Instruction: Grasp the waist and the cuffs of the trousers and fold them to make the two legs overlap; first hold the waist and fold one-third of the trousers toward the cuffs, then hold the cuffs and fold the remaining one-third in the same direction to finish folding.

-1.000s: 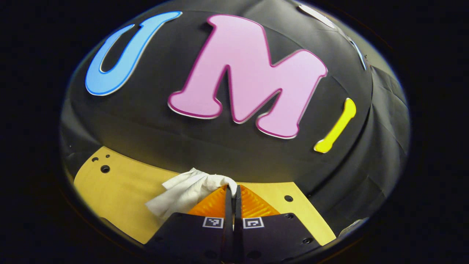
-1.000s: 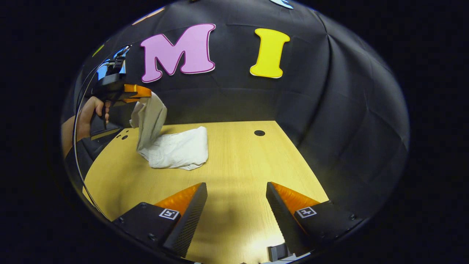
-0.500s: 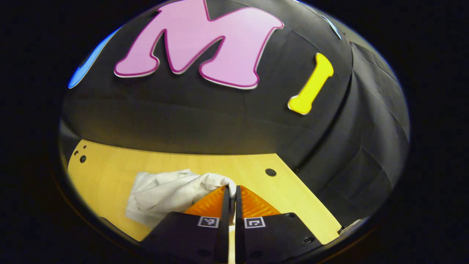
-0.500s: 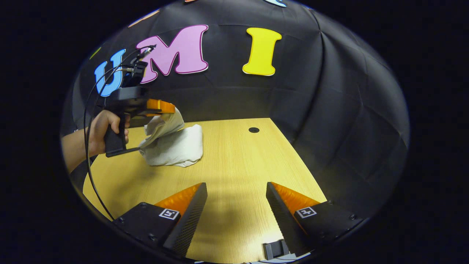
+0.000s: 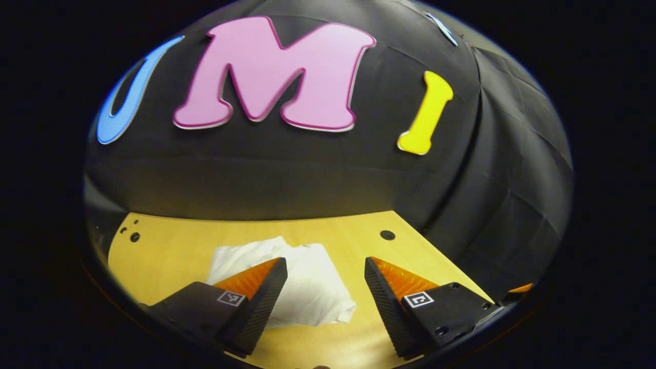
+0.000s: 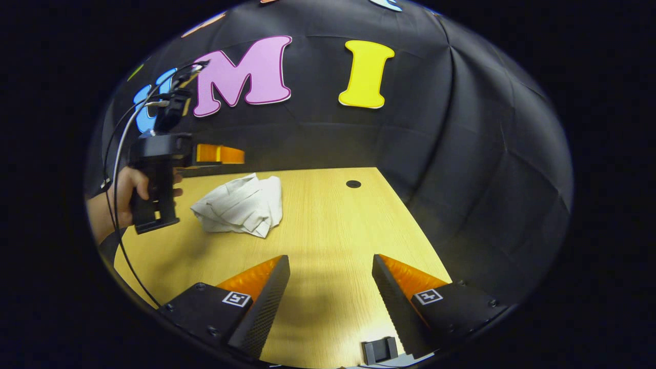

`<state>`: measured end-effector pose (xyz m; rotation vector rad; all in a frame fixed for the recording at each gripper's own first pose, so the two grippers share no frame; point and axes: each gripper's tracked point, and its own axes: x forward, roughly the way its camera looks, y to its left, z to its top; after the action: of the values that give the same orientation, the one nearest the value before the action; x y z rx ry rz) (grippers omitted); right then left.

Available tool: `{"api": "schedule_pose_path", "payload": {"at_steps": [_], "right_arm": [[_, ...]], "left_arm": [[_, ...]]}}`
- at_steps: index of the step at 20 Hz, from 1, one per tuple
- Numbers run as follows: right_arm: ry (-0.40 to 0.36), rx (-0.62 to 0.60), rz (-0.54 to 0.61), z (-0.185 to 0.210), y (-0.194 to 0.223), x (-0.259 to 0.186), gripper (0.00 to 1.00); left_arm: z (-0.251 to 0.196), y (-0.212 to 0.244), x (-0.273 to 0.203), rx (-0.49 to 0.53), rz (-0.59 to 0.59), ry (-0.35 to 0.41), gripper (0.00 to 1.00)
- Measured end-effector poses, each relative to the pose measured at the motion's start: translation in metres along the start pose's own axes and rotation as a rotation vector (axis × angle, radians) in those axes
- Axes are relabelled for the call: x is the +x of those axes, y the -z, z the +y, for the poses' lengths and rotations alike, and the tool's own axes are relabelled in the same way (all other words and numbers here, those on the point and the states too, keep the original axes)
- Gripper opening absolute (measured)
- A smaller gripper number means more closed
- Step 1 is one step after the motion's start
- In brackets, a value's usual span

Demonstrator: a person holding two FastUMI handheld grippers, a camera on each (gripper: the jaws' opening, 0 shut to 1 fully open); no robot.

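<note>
While the white folded cloth trousers [image 5: 302,287] lie near the far left corner of the yellow wooden table [image 6: 333,236], we hold the left gripper [image 5: 325,279] and right gripper [image 6: 330,279] with fingers apart, gripping nothing.

Wooden table [image 6: 333,230], black cloth wall [image 6: 461,154]

No readable text (finger tags bear only coded squares).

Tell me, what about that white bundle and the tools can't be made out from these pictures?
- Trousers, right gripper view: waist and cuffs lost in the folds.
- Trousers' near-left part, left gripper view: hidden behind the left gripper.
- Left gripper, right gripper view: seen side-on, so its opening is unclear.
</note>
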<state>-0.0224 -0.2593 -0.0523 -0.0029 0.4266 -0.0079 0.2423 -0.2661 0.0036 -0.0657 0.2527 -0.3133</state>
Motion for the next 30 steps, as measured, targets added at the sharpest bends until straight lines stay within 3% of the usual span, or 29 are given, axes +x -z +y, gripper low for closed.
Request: {"api": "schedule_pose_path", "payload": {"at_steps": [3,6,10,14,22,25,30], "right_arm": [[-0.020,0.005,-0.023,0.008,-0.014,-0.003,0.99],[-0.050,-0.006,-0.067,0.028,-0.036,-0.009,0.99],[-0.101,-0.012,-0.152,0.074,-0.063,-0.042,0.99],[-0.155,0.057,-0.217,0.113,-0.066,-0.085,0.99],[-0.199,-0.072,-0.226,0.174,-0.002,-0.155,0.99],[-0.212,-0.099,-0.202,0.188,0.018,-0.168,1.00],[-0.204,-0.086,-0.199,0.193,0.028,-0.177,1.00]], "left_arm": [[0.047,-0.011,-0.053,0.011,-0.036,-0.102,0.96],[0.088,-0.021,-0.117,-0.041,-0.083,-0.181,0.96],[0.138,0.003,-0.229,-0.123,-0.155,-0.311,0.96],[0.142,0.046,-0.284,-0.080,-0.111,-0.327,0.96],[0.154,0.114,-0.392,-0.062,-0.165,-0.405,0.96],[0.160,0.139,-0.414,-0.127,-0.146,-0.431,0.96],[0.169,0.144,-0.423,-0.129,-0.134,-0.439,0.96]]}}
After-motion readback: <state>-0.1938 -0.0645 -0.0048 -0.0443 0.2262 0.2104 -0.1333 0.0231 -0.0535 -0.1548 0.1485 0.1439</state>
